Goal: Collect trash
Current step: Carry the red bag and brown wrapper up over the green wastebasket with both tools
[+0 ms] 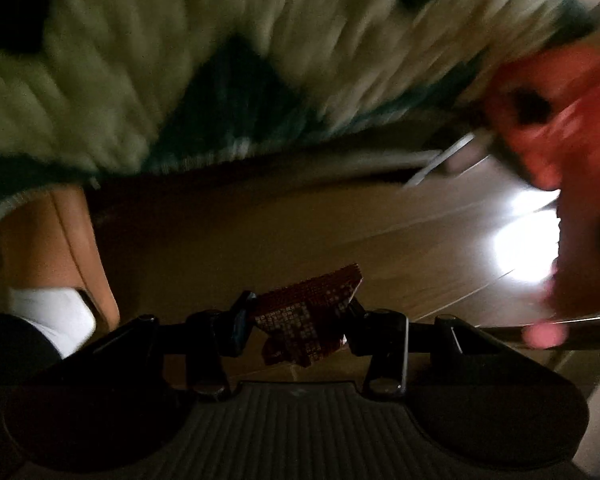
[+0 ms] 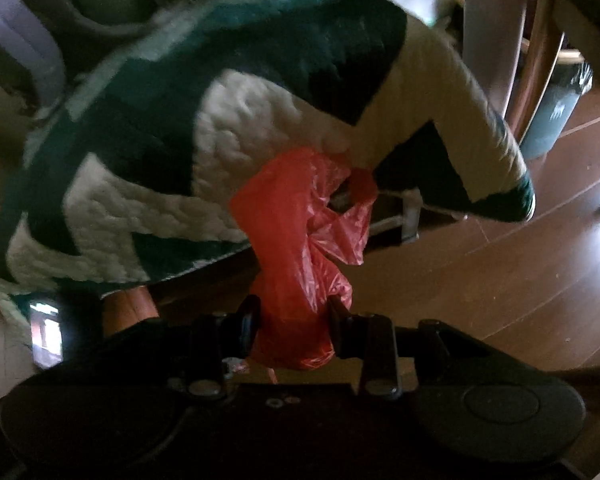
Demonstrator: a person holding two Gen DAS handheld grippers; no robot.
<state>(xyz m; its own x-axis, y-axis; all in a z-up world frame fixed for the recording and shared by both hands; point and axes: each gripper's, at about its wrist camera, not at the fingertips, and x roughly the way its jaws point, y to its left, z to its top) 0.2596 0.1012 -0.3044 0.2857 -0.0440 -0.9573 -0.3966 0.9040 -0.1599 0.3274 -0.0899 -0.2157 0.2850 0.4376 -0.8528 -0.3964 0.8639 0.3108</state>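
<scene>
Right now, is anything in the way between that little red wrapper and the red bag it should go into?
Nothing visible blocks it. The left hand-held gripper holds the dark red wrapper above bare wood floor. The red plastic bag hangs from the right hand-held gripper, off to the wrapper's right, beside the green-and-white rug.

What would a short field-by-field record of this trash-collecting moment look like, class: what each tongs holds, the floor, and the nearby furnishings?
left tongs: shut on a dark red patterned wrapper
right tongs: shut on a red plastic bag
bag state: crumpled, hanging loose above the floor
floor: brown wooden boards
covering: green and white quilt, draped over furniture
bin: grey, lined, far right in the right wrist view
image quality: left wrist view blurred and dim
</scene>
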